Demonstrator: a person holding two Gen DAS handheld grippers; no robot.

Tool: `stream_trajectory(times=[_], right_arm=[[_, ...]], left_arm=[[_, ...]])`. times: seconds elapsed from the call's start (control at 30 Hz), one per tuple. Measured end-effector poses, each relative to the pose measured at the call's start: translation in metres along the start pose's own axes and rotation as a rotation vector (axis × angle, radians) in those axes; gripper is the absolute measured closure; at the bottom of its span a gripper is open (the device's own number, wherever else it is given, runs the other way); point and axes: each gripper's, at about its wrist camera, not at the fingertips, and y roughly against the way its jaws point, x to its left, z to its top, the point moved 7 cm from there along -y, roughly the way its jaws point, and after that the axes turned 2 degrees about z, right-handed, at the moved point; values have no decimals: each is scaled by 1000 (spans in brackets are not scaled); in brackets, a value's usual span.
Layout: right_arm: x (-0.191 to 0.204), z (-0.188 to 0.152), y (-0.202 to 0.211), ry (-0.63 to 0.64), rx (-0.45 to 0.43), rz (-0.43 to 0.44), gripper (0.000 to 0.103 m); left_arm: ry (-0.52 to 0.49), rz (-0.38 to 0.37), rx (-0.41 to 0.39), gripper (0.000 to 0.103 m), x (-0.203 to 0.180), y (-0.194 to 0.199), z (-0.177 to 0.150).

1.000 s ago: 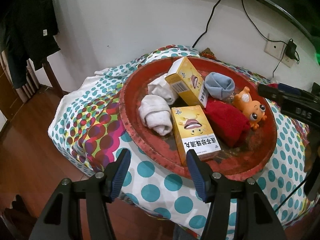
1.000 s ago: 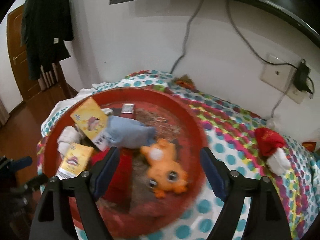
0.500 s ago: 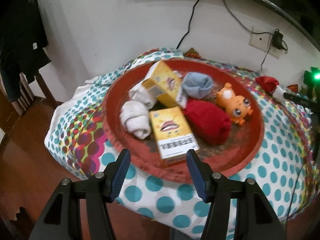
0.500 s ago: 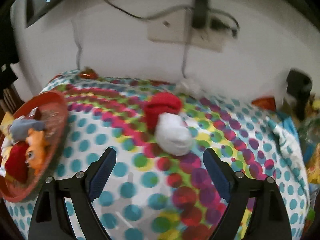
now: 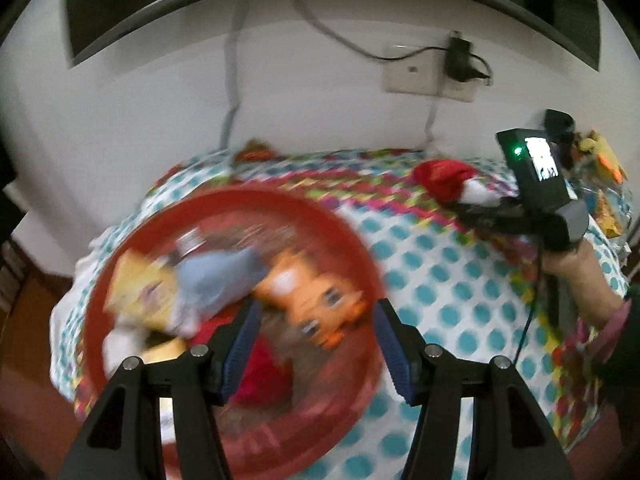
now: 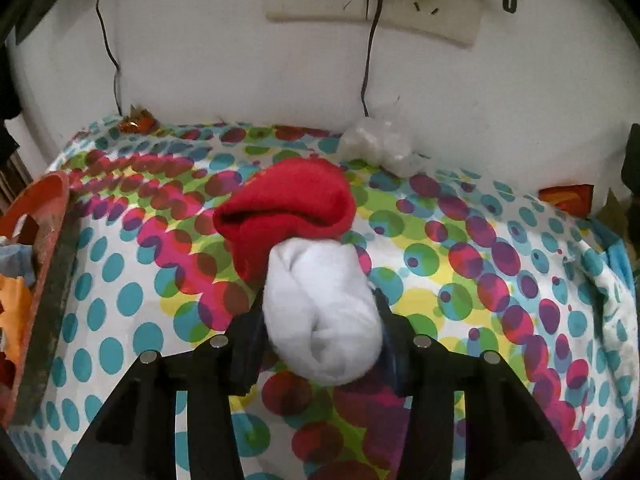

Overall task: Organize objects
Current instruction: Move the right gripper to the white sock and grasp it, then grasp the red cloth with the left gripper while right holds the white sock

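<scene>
One rolled white sock [image 6: 322, 320], soft and lumpy, between right gripper [image 6: 320, 344] fingers [image 6: 248, 344]

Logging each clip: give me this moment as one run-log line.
right gripper: shut on white sock, beside red sock | left gripper: open, empty, over red tray | view: left blurred

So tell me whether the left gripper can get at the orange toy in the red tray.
Probably yes. The left gripper is open and empty, the orange toy lies uncovered just ahead of it in the red tray, with the grey sock close beside. The view is blurred.
</scene>
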Motion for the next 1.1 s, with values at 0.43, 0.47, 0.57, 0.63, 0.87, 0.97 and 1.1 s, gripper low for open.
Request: stream_trajectory(times=[0.43,0.47,0.57,0.63,0.87,0.97,1.1], right_arm=[[-50,-68,73,-18,-41,63,59],[-51,-72,75,-12,-42,67,59],[-51,-75,79,-4,-56,81,59],[-51,-76,80,2,-65,89,59],[-51,-81,75,-6,-59,118,58],[-53,-80,76,-19,-64,127,58],[-53,-80,75,-20,-60,118,58]], left_arm=[[57,-157,8,34,-131,-108,105],[60,-162,11,34,-140,-118,113],[61,-156,26,33,-159,-141,127],[65,-128,54,33,-165,-157,131],[64,-73,129,33,-175,-200,125],[25,-65,82,35,-178,-202,124],[-23,-81,81,74,-184,-201,123]])
